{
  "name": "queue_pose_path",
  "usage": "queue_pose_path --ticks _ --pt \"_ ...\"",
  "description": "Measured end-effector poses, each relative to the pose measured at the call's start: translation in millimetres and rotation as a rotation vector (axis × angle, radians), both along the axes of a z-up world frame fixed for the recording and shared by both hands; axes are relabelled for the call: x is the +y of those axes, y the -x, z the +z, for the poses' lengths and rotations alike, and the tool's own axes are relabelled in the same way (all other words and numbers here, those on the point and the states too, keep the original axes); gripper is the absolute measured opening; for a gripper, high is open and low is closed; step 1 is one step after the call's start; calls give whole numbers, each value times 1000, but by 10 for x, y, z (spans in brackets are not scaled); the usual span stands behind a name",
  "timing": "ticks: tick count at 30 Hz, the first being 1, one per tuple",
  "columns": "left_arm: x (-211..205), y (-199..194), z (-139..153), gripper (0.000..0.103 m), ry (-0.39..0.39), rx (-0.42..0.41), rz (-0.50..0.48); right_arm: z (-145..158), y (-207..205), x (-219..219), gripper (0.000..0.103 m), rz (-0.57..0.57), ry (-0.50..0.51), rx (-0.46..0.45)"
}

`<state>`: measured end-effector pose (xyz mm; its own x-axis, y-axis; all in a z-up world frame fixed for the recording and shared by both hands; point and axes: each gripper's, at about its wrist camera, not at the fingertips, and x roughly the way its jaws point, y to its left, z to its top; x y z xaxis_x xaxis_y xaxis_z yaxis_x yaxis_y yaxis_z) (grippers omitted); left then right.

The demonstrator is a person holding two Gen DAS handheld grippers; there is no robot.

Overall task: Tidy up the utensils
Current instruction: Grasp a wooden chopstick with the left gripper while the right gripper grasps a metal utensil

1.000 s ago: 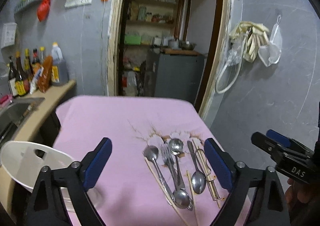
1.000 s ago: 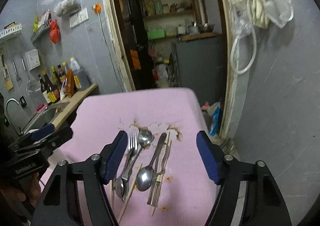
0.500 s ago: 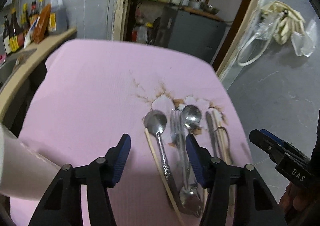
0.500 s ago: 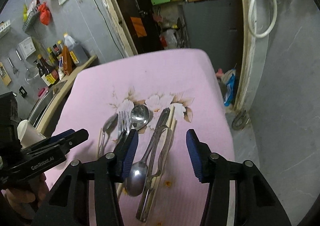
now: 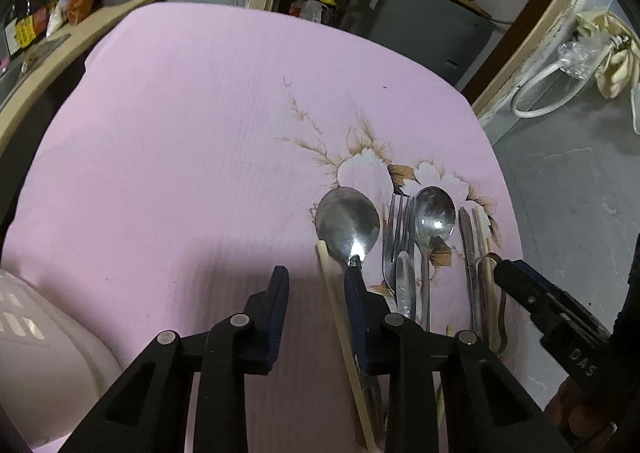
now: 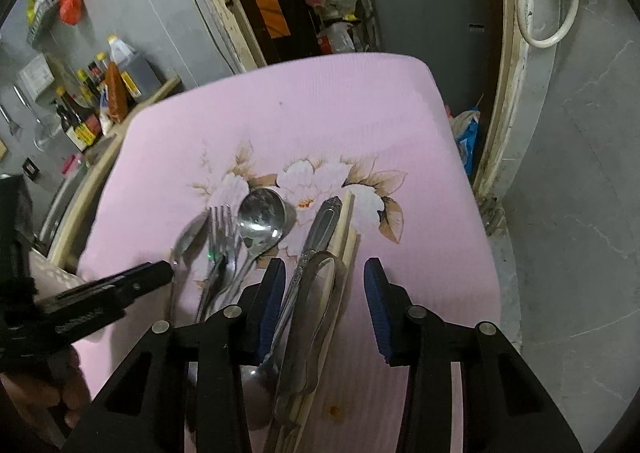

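Tilting both wrists steeply down, you hold your two grippers low over the pink flowered cloth point(image 5: 168, 157), where the utensils lie in a row near its right edge. Your left gripper point(image 5: 316, 285) has just been closing and now stands partly spread; a pale chopstick point(image 5: 340, 317) runs up through the gap, and the right finger sits against the neck of the large spoon point(image 5: 347, 223), though you cannot tell whether it presses on it. Beside that spoon lie a fork point(image 5: 394, 229) and a smaller spoon point(image 5: 434, 213). Your right gripper point(image 6: 324, 273) has also just been closing and is still partly spread, straddling the ornate knife handle point(image 6: 320, 229) and a looped metal utensil point(image 6: 326, 293) with chopsticks point(image 6: 347, 231) alongside; neither pad visibly presses on them. Your hand point(image 6: 38, 385) shows at the lower left of the right view. The right gripper's body reads "DAS" point(image 5: 582, 357) in the left view; the lettering on the left gripper is too blurred to read.
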<state>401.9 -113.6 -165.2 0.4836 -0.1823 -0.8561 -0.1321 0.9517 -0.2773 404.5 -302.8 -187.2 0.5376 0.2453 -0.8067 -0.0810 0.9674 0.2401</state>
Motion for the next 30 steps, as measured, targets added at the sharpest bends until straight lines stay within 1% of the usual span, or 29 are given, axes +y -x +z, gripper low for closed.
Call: queue_pose_path --ticks 3,5,10,12,14,15,16,18,21,22,27,30 --pt "10 -20 -14 27 1 6 4 -36 -50 110 36 2 58 21" --pt "0 -35 -71 26 -3 39 0 -51 -58 160 36 5 83 30" --pt "6 -43 -71 26 4 40 -4 -40 -64 243 35 6 123 34" --pt "-3 -64 -72 26 7 45 -8 -41 -60 234 31 9 113 37" --pt "-11 -84 -65 26 -4 55 -24 -29 -56 264 28 8 101 42" --pt "6 -92 -50 25 -12 60 -36 -21 -54 272 24 7 90 45" --pt "3 -110 -38 21 -25 66 -52 -18 -54 272 22 4 77 49" --pt "-15 -140 -45 10 -40 79 -70 -6 -52 266 22 -9 48 58" --pt "16 -152 -53 5 1 88 -67 4 -26 220 22 -11 16 61" --pt "14 -144 -50 5 6 85 -66 10 -14 193 22 -11 5 61" --pt "5 -30 78 5 5 25 -74 66 64 141 22 -8 -36 34" --pt "2 35 193 5 14 -15 -81 173 139 124 22 4 -69 -5"
